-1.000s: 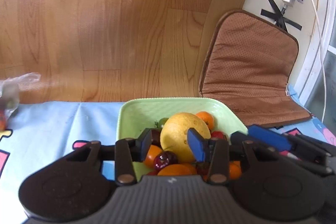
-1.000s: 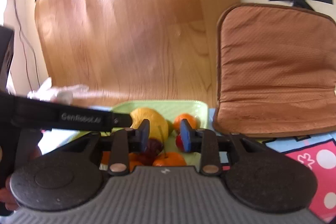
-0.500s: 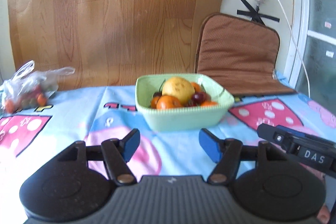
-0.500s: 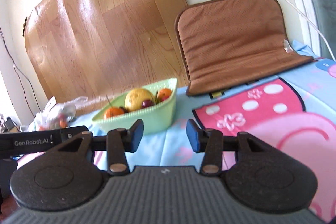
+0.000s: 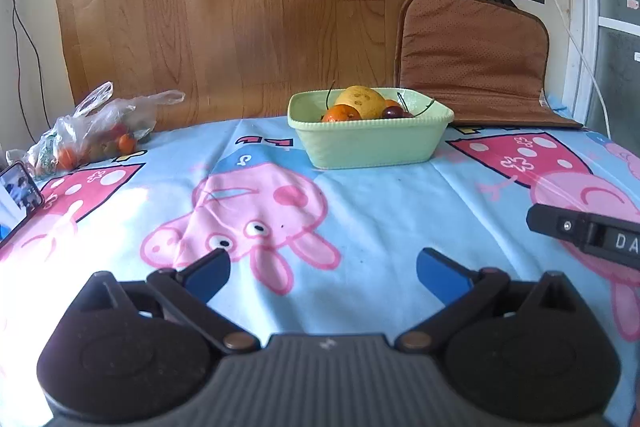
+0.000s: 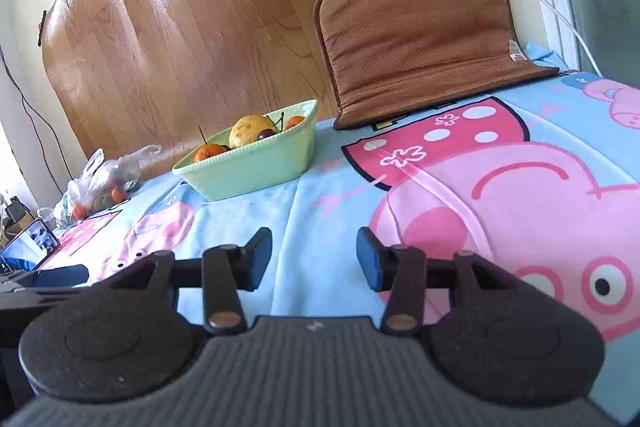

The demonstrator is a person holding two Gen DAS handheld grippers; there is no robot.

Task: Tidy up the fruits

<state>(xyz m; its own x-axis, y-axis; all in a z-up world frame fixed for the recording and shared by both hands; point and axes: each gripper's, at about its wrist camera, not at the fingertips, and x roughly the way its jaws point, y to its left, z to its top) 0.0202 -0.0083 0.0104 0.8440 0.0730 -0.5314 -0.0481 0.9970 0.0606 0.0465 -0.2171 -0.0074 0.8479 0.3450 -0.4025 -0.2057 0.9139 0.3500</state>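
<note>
A: Several fruits sitting in the green bowl [image 5: 372, 143] at the far side of the tablecloth [image 5: 360, 207]: a big yellow fruit [image 5: 362, 101], an orange [image 5: 340, 114], dark cherries [image 5: 394, 112] with stems poking up. Looks mostly done?

B: Hard to call finished. Seems to leave more small orange and red fruit inside the plastic bag [image 5: 96, 131], well apart from the bowl, over to the left by the wood-pattern sheet [image 5: 248, 7].

A: And the grippers?

B: Holding nothing. Left gripper [image 5: 324, 263] spread wide, just been opening, only cloth between the blue pads. Right gripper [image 6: 314, 251] parted less, also just been opening, equally empty. Both low over the cloth, well short of the bowl.

A: Anything in the way?

B: Not much between grippers and bowl, just bare cloth. Worth minding the phone [image 5: 20, 187] propped at the left edge, near the bag. Also the brown cushion [image 5: 472, 55] leaning on the wall just behind the bowl, with a white cable [image 5: 560, 23] hanging beside it. Likely needs the crumpled, knotted-looking bag opened first, probably with both grippers
</note>
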